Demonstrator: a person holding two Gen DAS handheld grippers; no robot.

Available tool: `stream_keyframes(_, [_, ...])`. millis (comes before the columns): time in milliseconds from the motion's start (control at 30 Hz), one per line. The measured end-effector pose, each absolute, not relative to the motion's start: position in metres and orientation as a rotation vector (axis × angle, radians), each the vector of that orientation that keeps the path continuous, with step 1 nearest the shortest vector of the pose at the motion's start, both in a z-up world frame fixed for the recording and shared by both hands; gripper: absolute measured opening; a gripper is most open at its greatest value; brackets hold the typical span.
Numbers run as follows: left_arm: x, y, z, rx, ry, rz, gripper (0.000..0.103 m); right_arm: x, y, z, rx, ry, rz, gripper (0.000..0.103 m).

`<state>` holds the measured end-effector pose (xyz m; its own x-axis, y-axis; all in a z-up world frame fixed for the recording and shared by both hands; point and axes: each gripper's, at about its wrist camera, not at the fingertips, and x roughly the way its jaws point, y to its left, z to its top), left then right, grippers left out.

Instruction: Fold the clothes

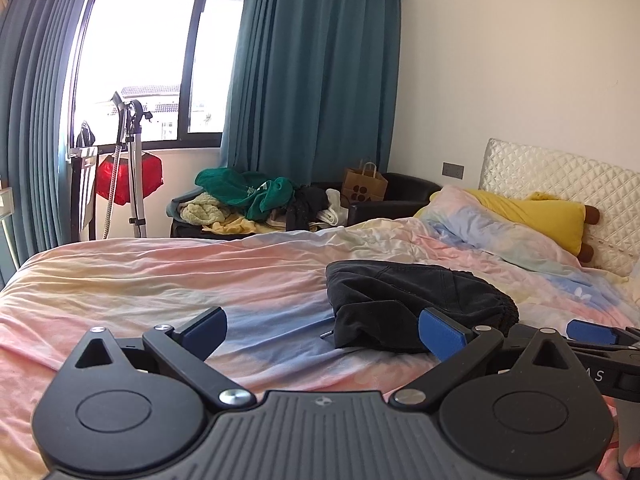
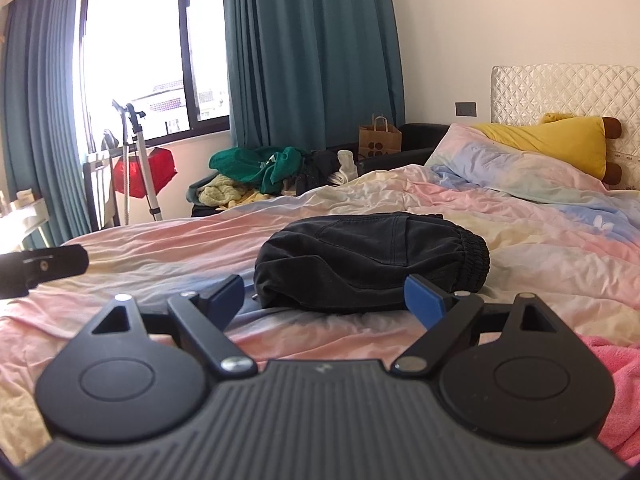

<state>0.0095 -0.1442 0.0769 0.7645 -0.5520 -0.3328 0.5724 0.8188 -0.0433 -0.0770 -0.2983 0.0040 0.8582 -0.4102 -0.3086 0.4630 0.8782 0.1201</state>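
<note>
A folded black garment with an elastic waistband lies on the pastel bedspread. In the left wrist view it sits ahead and to the right. My left gripper is open and empty, its right finger close to the garment's near edge. In the right wrist view the garment lies straight ahead. My right gripper is open and empty just in front of it. The right gripper also shows at the right edge of the left wrist view.
A pink cloth lies at the near right. Pillows and a quilted headboard are at the far right. A couch with piled clothes, a paper bag and a steamer stand are beyond the bed.
</note>
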Motion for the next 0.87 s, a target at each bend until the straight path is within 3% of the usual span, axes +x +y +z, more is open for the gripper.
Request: stream_keyframes(867, [0.0078, -0.1496, 0.0749, 0.103, 0.340, -0.577, 0.103, -0.0799, -0.2960, 0.0030, 0.186, 0.268, -0.471, 0.089])
